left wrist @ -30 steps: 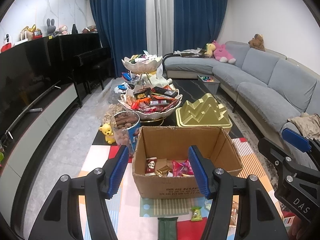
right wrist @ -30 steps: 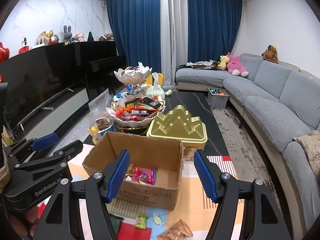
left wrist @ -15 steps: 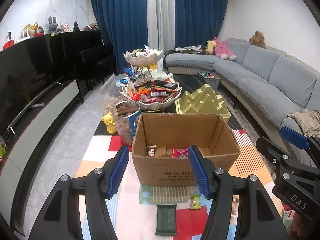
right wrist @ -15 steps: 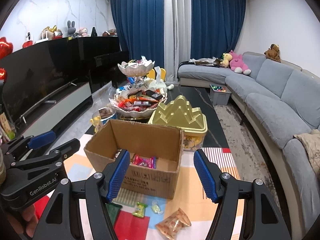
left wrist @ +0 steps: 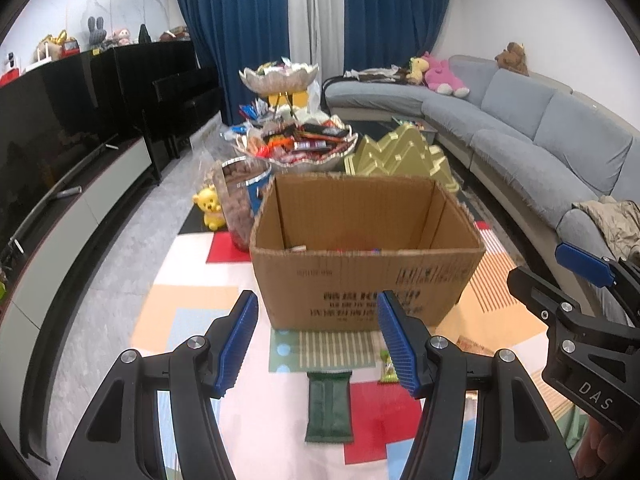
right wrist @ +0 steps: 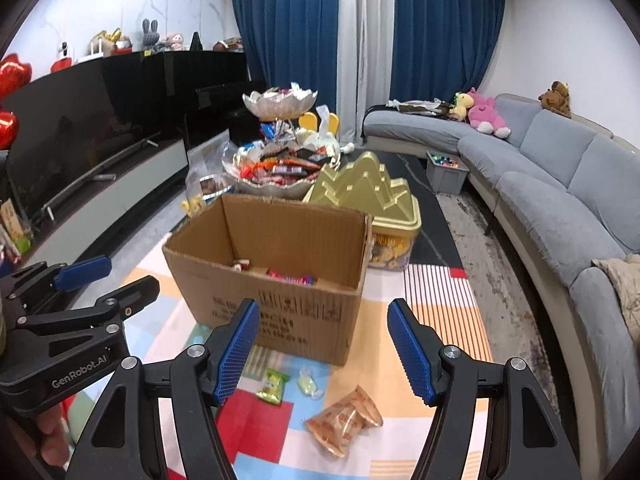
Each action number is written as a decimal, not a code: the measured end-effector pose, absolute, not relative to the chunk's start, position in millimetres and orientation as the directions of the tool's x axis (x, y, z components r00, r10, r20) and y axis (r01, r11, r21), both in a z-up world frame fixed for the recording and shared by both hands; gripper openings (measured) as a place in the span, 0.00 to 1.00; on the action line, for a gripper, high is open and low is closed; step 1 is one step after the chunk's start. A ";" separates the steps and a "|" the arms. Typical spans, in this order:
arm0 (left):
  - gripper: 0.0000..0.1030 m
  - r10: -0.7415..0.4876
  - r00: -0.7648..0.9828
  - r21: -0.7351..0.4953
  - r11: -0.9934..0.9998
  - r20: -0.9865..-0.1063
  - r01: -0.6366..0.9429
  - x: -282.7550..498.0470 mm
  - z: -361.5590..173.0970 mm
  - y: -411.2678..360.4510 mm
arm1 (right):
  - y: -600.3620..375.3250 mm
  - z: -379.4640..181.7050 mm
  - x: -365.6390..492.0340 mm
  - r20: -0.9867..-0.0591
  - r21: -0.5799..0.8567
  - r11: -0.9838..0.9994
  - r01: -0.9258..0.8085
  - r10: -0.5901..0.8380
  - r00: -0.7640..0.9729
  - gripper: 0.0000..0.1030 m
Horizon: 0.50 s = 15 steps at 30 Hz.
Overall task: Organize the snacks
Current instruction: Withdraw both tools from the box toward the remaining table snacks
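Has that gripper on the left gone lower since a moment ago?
Yes. In its own view the cardboard box now shows more front wall and less of its inside, so the open left gripper has dropped toward the mat.

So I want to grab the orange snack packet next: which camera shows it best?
The right wrist view: the orange snack packet lies whole and unblocked on the mat in front of the cardboard box. In the left wrist view only a sliver shows, hidden behind the gripper fingers.
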<state>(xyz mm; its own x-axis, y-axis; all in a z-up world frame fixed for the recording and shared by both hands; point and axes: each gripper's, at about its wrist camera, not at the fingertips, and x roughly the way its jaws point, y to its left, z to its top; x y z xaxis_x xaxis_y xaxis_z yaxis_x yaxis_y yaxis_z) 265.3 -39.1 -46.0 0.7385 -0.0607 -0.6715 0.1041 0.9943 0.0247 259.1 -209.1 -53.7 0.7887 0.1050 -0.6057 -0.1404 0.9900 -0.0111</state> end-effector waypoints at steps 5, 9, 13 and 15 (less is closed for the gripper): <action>0.59 -0.063 0.711 0.021 0.994 -0.700 0.108 262.2 -64.4 -37.9 | -207.4 -68.5 258.5 -0.628 -0.022 0.988 -0.156 0.108 0.771 0.65; 0.59 -0.057 0.693 0.020 0.994 -0.719 0.103 261.1 -77.1 -35.8 | -205.1 -79.8 258.9 -0.644 -0.028 0.986 -0.166 0.109 0.757 0.65; 0.59 -0.066 0.678 0.010 0.994 -0.732 0.108 260.0 -86.9 -34.6 | -203.3 -89.9 257.9 -0.655 -0.034 0.983 -0.178 0.113 0.747 0.65; 0.59 -0.076 0.668 0.006 0.993 -0.741 0.119 259.2 -92.5 -34.9 | -202.6 -95.6 259.1 -0.662 -0.034 0.982 -0.184 0.115 0.741 0.65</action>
<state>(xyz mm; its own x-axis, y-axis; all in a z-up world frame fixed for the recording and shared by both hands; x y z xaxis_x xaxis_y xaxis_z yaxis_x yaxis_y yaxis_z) 259.2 -34.9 -92.5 0.6677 -0.0759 -0.7405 0.1192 0.9929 0.0057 259.1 -202.6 -95.6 0.7405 0.1153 -0.6621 -0.1838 0.9824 -0.0345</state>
